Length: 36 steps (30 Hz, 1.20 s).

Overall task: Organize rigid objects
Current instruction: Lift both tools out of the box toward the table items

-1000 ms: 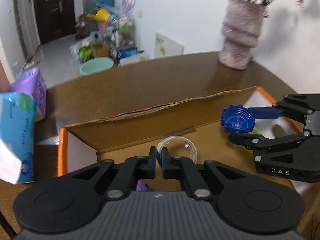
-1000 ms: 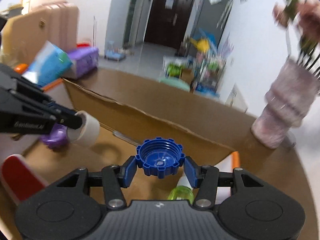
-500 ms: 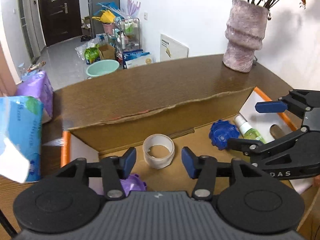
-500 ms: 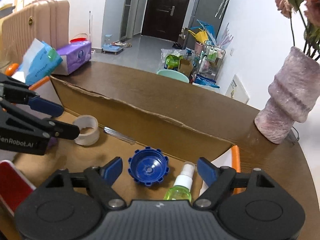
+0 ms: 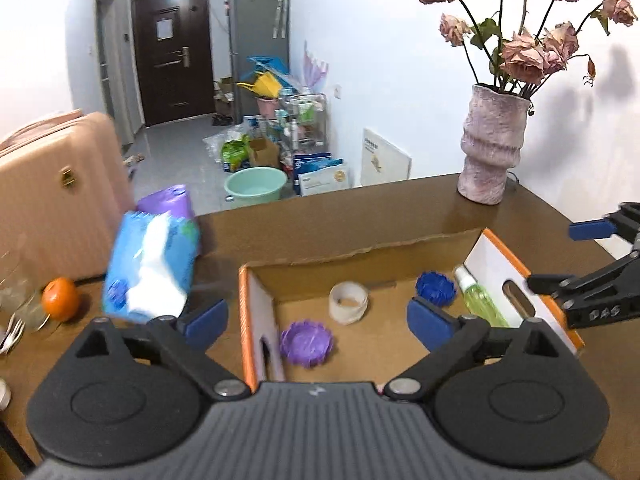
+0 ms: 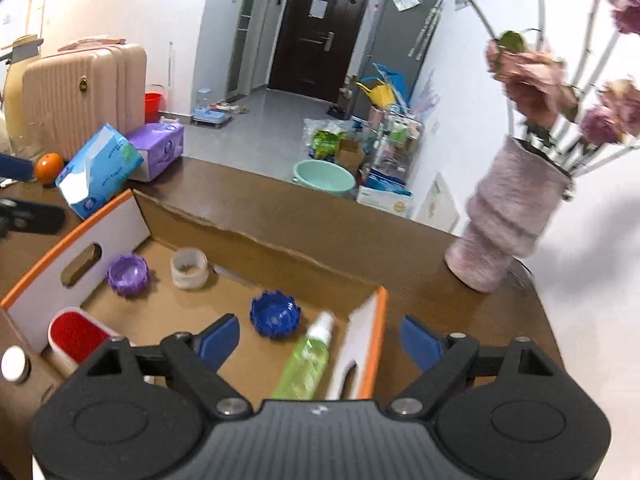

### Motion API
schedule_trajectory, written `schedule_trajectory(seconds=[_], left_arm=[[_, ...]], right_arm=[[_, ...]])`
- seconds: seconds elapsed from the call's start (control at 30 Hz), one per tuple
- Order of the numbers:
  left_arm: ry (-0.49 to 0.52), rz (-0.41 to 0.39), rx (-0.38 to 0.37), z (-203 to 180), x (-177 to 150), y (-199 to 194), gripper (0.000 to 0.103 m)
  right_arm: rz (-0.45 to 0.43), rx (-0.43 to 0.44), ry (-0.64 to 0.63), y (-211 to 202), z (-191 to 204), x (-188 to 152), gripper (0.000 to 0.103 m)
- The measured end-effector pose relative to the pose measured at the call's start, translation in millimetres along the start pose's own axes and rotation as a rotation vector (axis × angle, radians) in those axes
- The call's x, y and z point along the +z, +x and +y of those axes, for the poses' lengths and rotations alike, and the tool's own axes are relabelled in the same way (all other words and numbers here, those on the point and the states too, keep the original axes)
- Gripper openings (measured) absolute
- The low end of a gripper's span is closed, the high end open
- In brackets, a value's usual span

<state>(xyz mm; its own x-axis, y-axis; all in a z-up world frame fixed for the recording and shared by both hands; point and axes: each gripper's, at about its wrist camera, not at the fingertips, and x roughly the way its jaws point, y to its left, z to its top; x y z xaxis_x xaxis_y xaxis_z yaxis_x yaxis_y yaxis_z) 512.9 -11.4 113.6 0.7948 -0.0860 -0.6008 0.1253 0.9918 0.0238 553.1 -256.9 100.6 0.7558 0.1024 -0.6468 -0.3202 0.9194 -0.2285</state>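
An orange-rimmed cardboard box (image 5: 244, 308) (image 6: 378, 332) stands on the brown table. On its floor lie a white tape roll (image 5: 348, 303) (image 6: 189, 268), a blue cap (image 5: 435, 288) (image 6: 275, 314), a purple cap (image 5: 306, 343) (image 6: 127, 274) and a green spray bottle (image 5: 478, 300) (image 6: 306, 364). My left gripper (image 5: 316, 322) (image 6: 24, 192) hangs above the box's left end, its jaws opening with nothing between them. Above the right end my right gripper (image 6: 320, 338) (image 5: 560, 254) is opening too, also empty.
A pink vase of dried flowers (image 5: 492, 152) (image 6: 508, 232) stands at the table's far right. Blue tissue pack (image 5: 152, 268), purple pack (image 6: 160, 150) and an orange (image 5: 60, 298) sit left of the box. A red-and-white container (image 6: 76, 334) is in the box's near corner.
Both grippers opened, letting go of the tape roll and the blue cap, which now lie on the box floor. Both then rose and pulled back from the box.
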Motion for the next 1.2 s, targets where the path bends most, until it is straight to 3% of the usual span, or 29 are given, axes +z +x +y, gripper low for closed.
schedule_trajectory(seconds=[0.17, 0.47, 0.63, 0.9, 1.03, 1.2], left_arm=[[0.007, -0.014, 0.031, 2.7, -29.4, -34.9, 0.103], [0.026, -0.236, 0.111, -12.9, -83.9, -106.3, 0.103], [0.034, -0.340, 0.158, -23.1, -120.6, -139.3, 0.103], [0.017, -0.401, 0.216, -29.9, -197.6, -190.1, 0.103], [0.012, -0.384, 0.227, -31.5, -234.3, -214.4, 0.103], [-0.077, -0.365, 0.172, -29.4, -281.4, -243.4, 0.103]], right_arm=[[-0.070, -0.028, 0.021, -43.9, 3.8, -26.5, 0.087], [-0.216, -0.087, 0.058, -96.3, 27.3, -77.1, 0.089], [-0.306, -0.110, 0.077, -122.2, 49.7, -108.0, 0.095], [-0.382, -0.095, 0.075, -166.3, 90.2, -163.7, 0.097], [-0.363, -0.060, 0.095, -185.2, 108.9, -196.8, 0.099], [-0.330, 0.011, 0.148, -210.9, 137.4, -251.3, 0.099]])
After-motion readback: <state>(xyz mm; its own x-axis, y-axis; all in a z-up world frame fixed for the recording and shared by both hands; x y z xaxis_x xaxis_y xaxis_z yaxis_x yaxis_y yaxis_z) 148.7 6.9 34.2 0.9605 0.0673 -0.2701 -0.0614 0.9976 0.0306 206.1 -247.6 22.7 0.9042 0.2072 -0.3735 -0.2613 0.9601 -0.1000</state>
